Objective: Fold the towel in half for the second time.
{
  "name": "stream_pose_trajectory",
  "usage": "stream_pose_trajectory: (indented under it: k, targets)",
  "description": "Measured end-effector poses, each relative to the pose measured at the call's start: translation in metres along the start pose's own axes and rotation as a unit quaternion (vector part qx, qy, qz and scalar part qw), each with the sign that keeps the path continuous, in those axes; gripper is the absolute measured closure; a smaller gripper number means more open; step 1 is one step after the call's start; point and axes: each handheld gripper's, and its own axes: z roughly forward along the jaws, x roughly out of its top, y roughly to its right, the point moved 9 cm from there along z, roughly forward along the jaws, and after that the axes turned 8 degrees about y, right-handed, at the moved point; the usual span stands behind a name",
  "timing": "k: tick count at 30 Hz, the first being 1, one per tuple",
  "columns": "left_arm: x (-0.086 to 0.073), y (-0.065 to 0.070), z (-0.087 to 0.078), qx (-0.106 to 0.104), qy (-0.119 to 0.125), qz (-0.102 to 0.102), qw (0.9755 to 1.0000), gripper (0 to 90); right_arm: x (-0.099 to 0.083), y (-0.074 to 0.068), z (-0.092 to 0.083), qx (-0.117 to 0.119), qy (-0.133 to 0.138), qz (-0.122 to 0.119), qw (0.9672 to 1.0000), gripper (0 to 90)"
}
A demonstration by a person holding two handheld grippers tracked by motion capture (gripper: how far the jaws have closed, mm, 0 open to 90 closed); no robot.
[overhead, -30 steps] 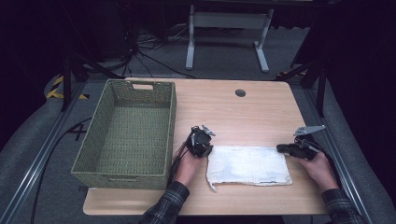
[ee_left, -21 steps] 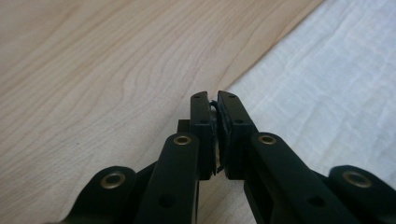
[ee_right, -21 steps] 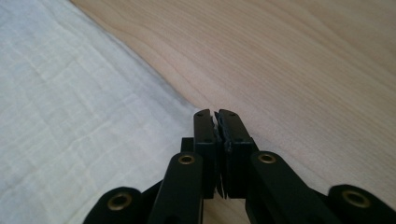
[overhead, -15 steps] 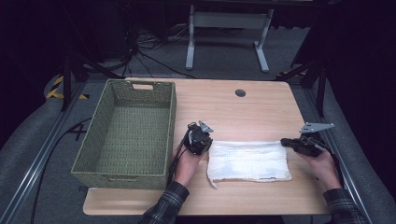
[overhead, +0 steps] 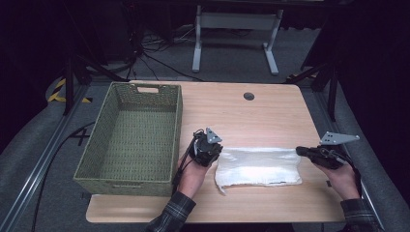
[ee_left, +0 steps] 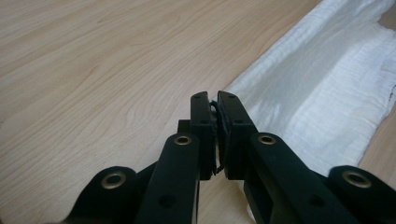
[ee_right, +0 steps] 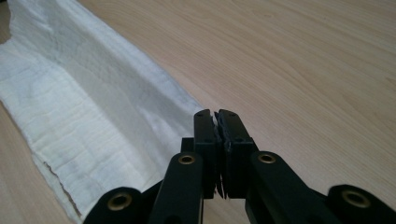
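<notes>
across the wooden table i've got the wicker basket standing at the left, nothing visible inside it, and the white cloth lying flat just right of it, near the front edge, folded into a long band. left gripper sits at the cloth's far-left corner, its jaws pressed together with a thin edge of fabric pinched between them, from what the left gripper view gives me. right gripper is at the far-right corner, its jaws pressed together on the hem too. i'd call this the fold in hand: 2 corners gripped, far edge just lifting. next move, as i judge it, wants both hands carrying that edge toward me evenly, keeping it taut so it lands square on the near edge.
</notes>
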Motion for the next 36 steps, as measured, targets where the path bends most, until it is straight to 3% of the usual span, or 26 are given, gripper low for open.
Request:
stream_pose_trajectory:
  k: [8,13,16,29,36]
  targets:
    - [-0.006,0.013,-0.014,-0.009,0.007,0.012,0.9999,85.5,-0.006,-0.012,-0.009,0.008,0.002,-0.006,0.9999,86.9]
    - [0.008,0.007,-0.016,0.007,0.022,0.015,0.9996,85.5,0.010,-0.003,-0.011,-0.009,0.027,-0.014,0.9995,86.9]
    - [0.009,0.007,-0.017,0.007,0.025,0.020,0.9995,85.5,0.014,-0.002,-0.011,-0.011,0.032,-0.014,0.9993,86.9]
    - [-0.024,0.032,-0.021,-0.021,0.002,0.035,0.9992,85.2,-0.012,-0.025,-0.019,0.016,0.012,-0.008,0.9998,86.3]
    - [-0.035,0.037,-0.024,-0.029,-0.014,0.033,0.9989,85.0,-0.024,-0.033,-0.022,0.027,-0.002,-0.005,0.9996,86.1]
